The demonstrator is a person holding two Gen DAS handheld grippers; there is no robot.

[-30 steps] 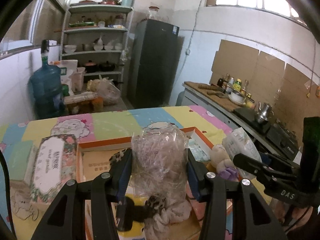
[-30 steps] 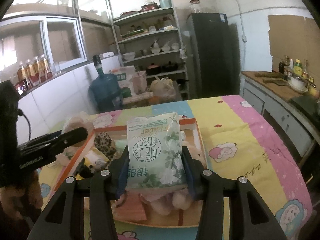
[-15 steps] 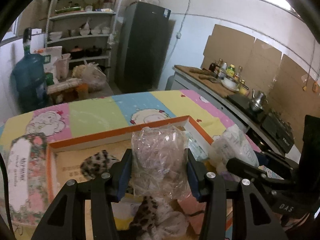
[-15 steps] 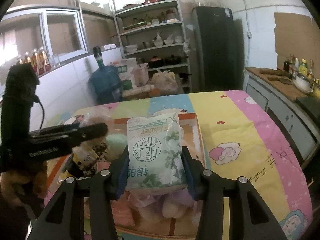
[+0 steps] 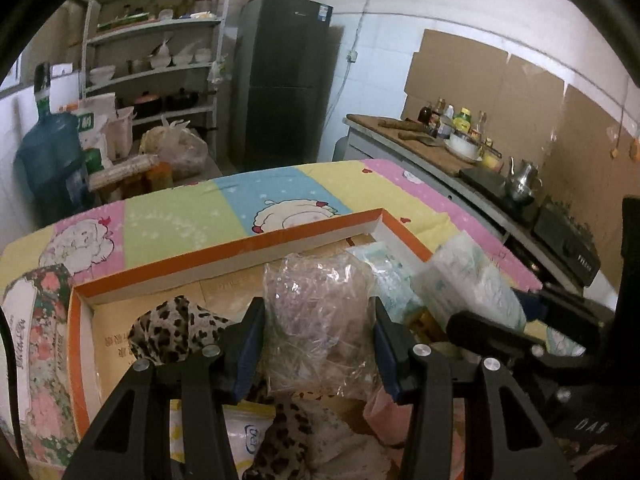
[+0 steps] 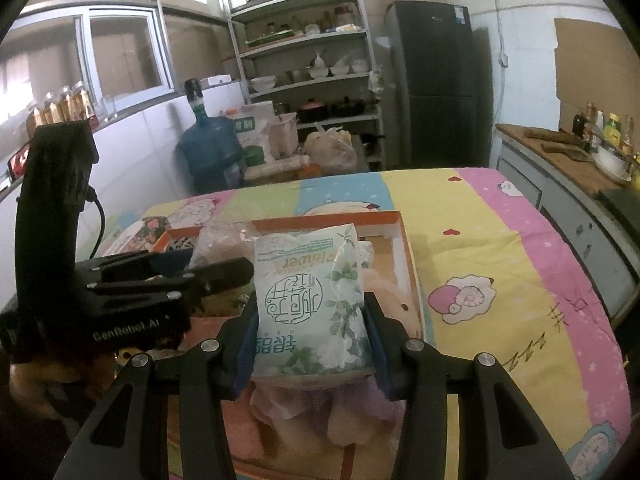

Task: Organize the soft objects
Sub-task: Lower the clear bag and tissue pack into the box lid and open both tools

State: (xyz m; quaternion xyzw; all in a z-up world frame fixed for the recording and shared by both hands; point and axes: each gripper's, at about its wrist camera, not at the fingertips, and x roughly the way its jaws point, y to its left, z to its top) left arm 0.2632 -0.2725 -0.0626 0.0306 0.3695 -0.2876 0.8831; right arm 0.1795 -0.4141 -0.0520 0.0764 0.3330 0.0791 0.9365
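As both hands sink toward the orange-rimmed tray (image 5: 224,249), the left gripper (image 5: 318,344) clamps a crinkled clear bag (image 5: 320,316) over its centre, the right gripper (image 6: 310,344), at three o'clock, squeezes a tissue pack (image 6: 310,300); placing looks imminent.

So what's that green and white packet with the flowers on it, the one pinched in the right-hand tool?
It is a soft plastic packet, pale green and white, printed with leaves, white blossoms and upside-down lettering; it looks like a tissue pack, though I can't be sure. It stands roughly upright, slightly crumpled, pinched at its lower sides between the blue-padded fingers of the right gripper. It hangs over the orange-rimmed cardboard tray, above pinkish soft things. The left gripper holds a clear crinkled bag just beside it.
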